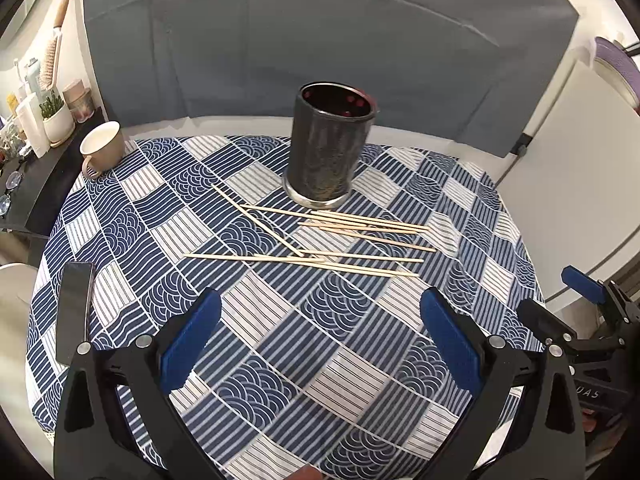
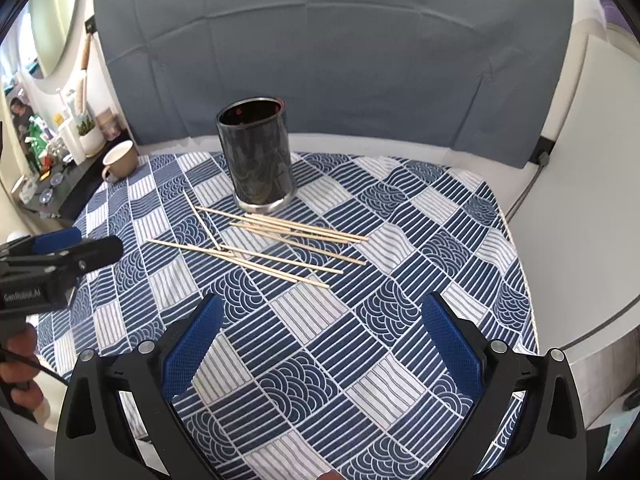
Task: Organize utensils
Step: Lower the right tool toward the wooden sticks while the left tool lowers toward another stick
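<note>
Both tools, left [image 1: 320, 320] and right [image 2: 322, 320], gape empty over bare tablecloth [image 1: 328, 360], chopsticks [image 1: 320, 240] scattered beyond.

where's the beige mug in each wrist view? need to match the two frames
Left wrist: beige mug at far left, on the back-left edge of the patterned tablecloth, handle toward the camera.
Right wrist: same mug at upper left, left of centre, at the cloth's back-left edge.
Shared landmark: the dark cylindrical holder, upright behind the scattered wooden chopsticks; the mug sits to its left in both.
</note>
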Tool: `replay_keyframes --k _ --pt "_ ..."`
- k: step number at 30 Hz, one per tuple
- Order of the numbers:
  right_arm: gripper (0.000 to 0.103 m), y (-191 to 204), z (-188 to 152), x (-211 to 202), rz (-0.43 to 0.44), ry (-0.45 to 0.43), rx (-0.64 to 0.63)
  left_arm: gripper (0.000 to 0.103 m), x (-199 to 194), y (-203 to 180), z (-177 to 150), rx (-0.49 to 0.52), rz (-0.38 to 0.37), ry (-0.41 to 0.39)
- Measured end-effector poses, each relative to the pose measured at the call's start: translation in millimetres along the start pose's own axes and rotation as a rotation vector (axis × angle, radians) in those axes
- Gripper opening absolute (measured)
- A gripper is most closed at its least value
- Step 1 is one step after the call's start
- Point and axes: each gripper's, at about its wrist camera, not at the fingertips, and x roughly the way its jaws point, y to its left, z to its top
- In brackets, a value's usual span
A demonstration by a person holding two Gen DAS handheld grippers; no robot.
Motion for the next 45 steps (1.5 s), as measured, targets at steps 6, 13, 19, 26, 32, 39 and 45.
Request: replay_keyframes --k 6,13,19,26,32,39,45 --pt "0.095 0.2 17.6 31.2 -0.002 0.051 -0.025 0.097 29.6 22.7 21.4 -0.031 0.012 0.049" --pt "0.095 8.4 34.5 60.4 -0.030 0.068 -0.089 0.097 66.5 38.5 50.0 -0.054 0.025 0.092" --pt "0.095 8.9 43.1 96.7 0.035 0.122 -0.124 0.097 103.6 47.5 65.0 -0.036 0.048 0.138" --pt "0.094 1.7 56.7 155.6 0.102 0.170 -0.169 0.097 152.4 63.7 67.8 -0.065 0.099 0.200" --pt "0.088 0.0 63.9 196.8 0.170 0.214 -0.212 0.097 185.5 69.2 65.0 -0.093 0.129 0.253" --pt "0.062 -2.0 59.8 234.1 0.219 0.294 -0.245 0.097 208.0 68.4 64.0 -0.100 0.182 0.273" --pt "0.055 1.2 55.5 247.4 0.234 0.328 -0.287 0.097 221.8 72.0 61.0 -0.132 0.200 0.306"
